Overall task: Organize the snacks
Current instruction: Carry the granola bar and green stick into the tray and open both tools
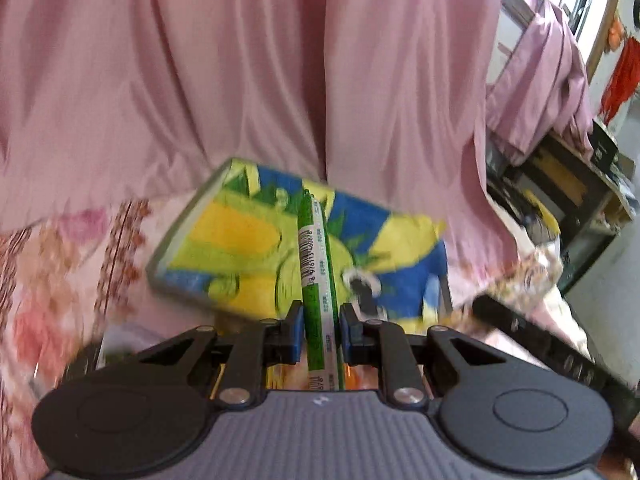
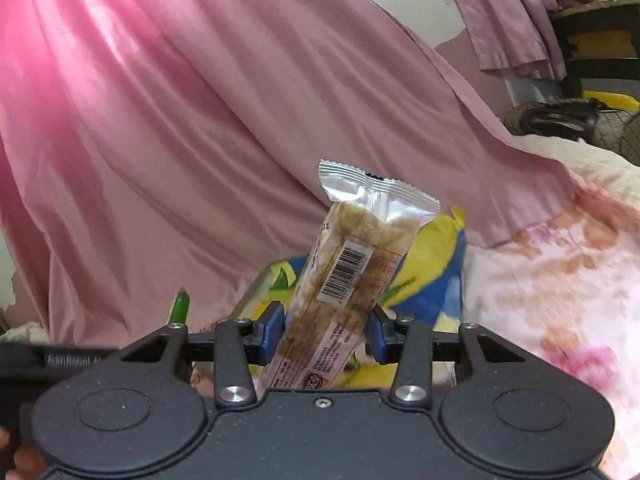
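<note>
Between left gripper (image 1: 320, 330) jaws: thin green snack packet (image 1: 316, 264), pinched edge-on; right gripper (image 2: 326, 334) clamps cereal bar (image 2: 344, 276) low; both light, crinkly, slippery; bar brittle; grip mid-body.

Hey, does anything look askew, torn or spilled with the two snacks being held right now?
Nothing spilled or torn. The left tongs pinch a green snack packet edge-on and upright. In the right tongs, the clear-wrapped cereal bar leans right, slightly askew. Both are above the yellow-and-blue tray on the floral bedspread.

The tray (image 1: 192, 248) lies on the bedspread (image 1: 60, 264), before the curtain (image 1: 240, 80).
</note>
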